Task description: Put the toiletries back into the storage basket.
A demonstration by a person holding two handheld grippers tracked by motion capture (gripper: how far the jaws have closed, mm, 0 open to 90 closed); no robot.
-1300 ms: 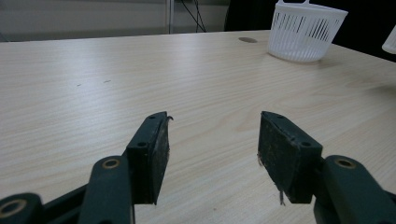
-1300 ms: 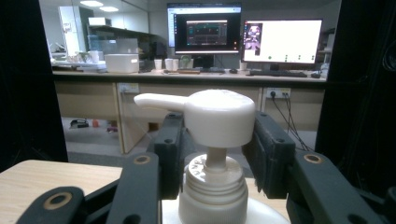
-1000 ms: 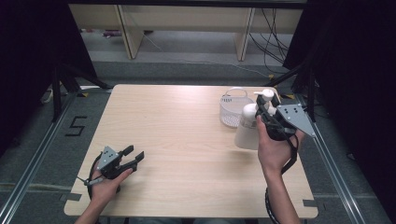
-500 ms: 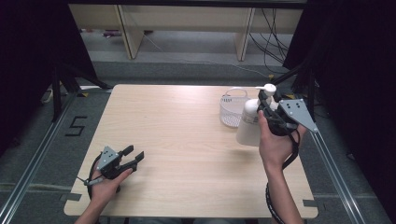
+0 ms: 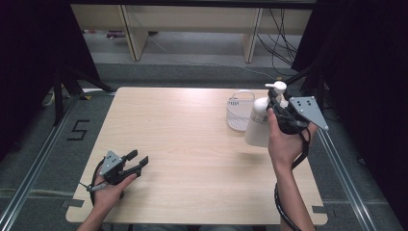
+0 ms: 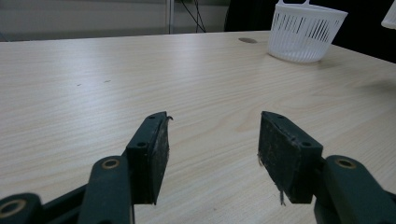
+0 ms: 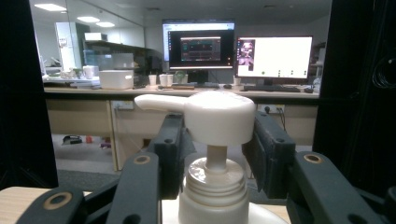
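On the one table (image 5: pixel 192 144) — one white pump bottle (image 5: pixel 257 126), one white basket (image 5: pixel 239 113), two grippers.

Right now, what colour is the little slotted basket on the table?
White, the basket shows best in the left gripper view, with vertical slots around its wall.

A: anything readable in there?
B: just 1 thing, a black "5" (image 5: pixel 78 130) was marked on the grey floor (image 5: pixel 29 144) left of the table (image 5: pixel 192 144). The monitors (image 7: pixel 238 51) in the right gripper view were lit but too blurry to read.
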